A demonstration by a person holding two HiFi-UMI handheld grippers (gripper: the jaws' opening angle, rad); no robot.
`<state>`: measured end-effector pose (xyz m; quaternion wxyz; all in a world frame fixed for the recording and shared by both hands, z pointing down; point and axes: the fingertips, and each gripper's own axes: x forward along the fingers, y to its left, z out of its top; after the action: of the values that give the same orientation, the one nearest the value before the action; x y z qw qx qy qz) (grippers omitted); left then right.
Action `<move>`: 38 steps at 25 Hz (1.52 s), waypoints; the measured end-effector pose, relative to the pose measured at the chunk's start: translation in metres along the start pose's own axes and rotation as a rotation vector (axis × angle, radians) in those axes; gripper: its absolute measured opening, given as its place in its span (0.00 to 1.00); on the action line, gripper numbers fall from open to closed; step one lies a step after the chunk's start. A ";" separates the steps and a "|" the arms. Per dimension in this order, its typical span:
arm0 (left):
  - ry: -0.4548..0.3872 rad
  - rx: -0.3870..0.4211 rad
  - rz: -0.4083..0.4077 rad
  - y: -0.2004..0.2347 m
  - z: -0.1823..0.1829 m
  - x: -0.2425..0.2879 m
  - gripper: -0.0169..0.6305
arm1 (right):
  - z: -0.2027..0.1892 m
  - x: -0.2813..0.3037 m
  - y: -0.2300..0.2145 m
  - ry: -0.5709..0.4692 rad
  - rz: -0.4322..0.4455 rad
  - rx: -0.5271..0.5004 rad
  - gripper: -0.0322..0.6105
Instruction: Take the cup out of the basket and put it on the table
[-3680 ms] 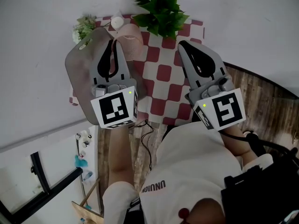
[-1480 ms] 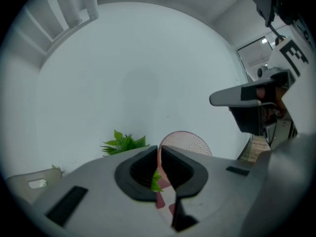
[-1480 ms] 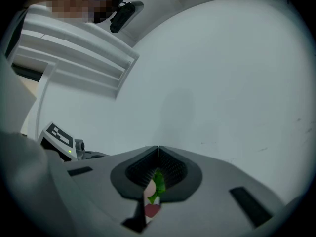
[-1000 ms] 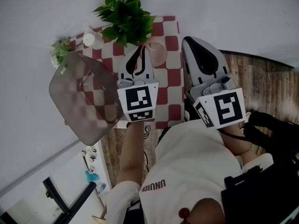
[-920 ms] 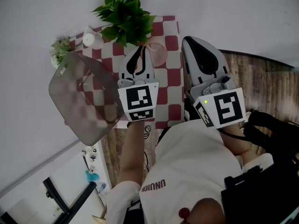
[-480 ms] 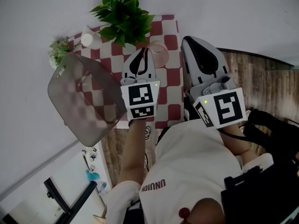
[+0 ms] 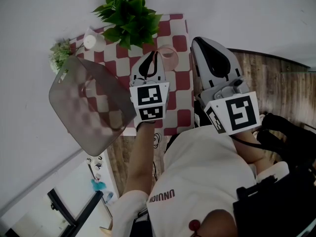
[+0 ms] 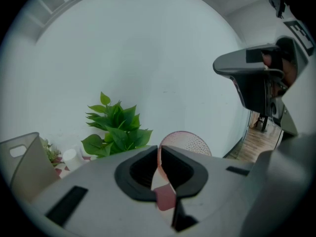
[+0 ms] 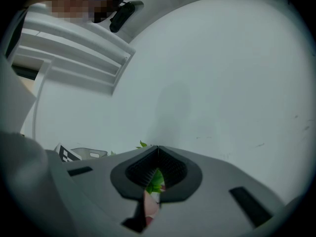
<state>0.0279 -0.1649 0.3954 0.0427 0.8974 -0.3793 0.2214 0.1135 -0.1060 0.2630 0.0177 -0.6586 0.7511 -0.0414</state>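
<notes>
A pale pink cup (image 7: 171,58) sits over the red-and-white checked cloth (image 7: 183,98), right of the grey translucent basket (image 7: 84,107) and outside it. My left gripper (image 7: 157,54) is shut on the cup's near rim. In the left gripper view the rim runs between the closed jaws of the left gripper (image 8: 159,151), and the dotted cup (image 8: 190,142) rises beyond them. I cannot tell whether the cup's base touches the cloth. My right gripper (image 7: 197,41) hovers at the table's right edge, and in its own view the right gripper (image 9: 157,150) is shut and empty.
A leafy green plant (image 7: 127,15) stands at the back of the table, just behind the cup. A small white jar (image 7: 92,41) and a little flowering plant (image 7: 59,58) sit behind the basket. White walls close the back and left. Wooden floor (image 7: 276,83) lies to the right.
The left gripper has carried the cup from the basket at the left to the right, over the checked cloth, and over the last second has lowered it. The right gripper has stayed put.
</notes>
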 end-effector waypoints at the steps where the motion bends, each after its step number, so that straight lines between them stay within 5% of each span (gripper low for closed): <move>1: 0.007 -0.002 -0.001 0.000 -0.003 0.001 0.08 | -0.001 0.000 0.000 0.001 0.000 0.000 0.08; 38: 0.239 -0.074 -0.032 -0.010 -0.087 0.032 0.08 | -0.008 -0.003 -0.007 0.011 -0.009 0.009 0.08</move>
<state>0.0226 -0.1574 0.4878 0.1243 0.8684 -0.3652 0.3117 0.1200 -0.1035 0.2712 0.0163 -0.6616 0.7481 -0.0485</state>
